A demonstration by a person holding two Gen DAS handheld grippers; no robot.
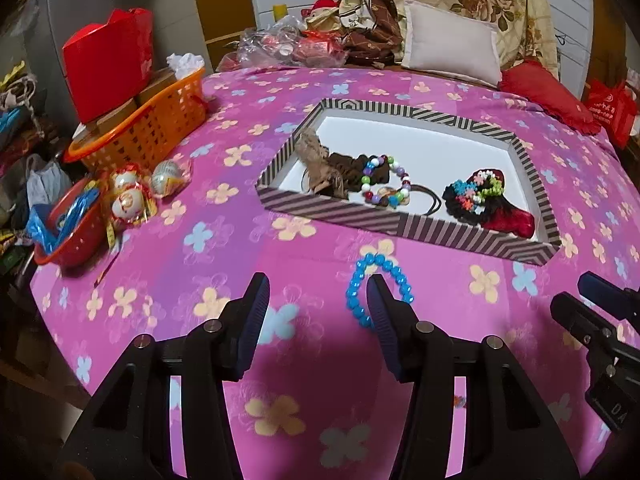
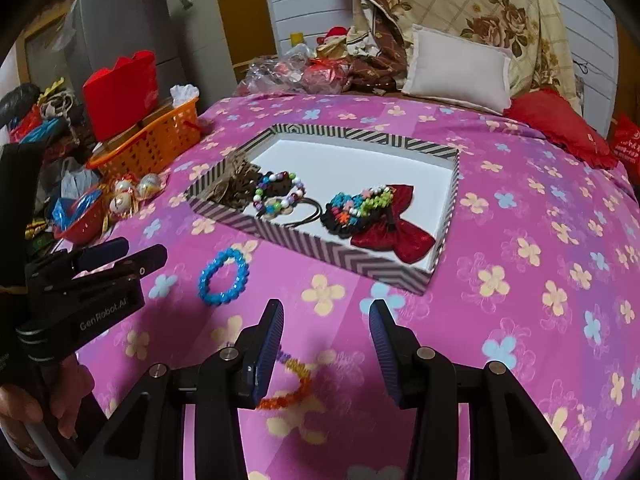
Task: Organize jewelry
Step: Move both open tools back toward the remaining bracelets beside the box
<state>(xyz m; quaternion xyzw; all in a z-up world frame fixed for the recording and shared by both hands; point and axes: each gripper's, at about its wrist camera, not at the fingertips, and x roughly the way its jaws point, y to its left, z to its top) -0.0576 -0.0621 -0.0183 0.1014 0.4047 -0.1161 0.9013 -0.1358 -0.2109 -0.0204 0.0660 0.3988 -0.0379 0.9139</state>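
Both grippers hang wide open w/ nothing held over the near edge of the bed [image 2: 520, 208]: left gripper [image 1: 318, 300] sits beside the blue bead bracelet [image 1: 378, 292], its right pad overlapping the loop in view, prob. lining up a pick; I can't tell if it touches. Right gripper [image 2: 326, 326] hovers above an orange/purple bead strand [image 2: 294, 380] lying closer to the near edge. The striped tray [image 2: 320, 246] mid-bed already holds a multicolour bead bracelet [image 2: 280, 196], brown hair ties, a crochet scrunchie and a red bow, so the two loose pieces likely go in next.
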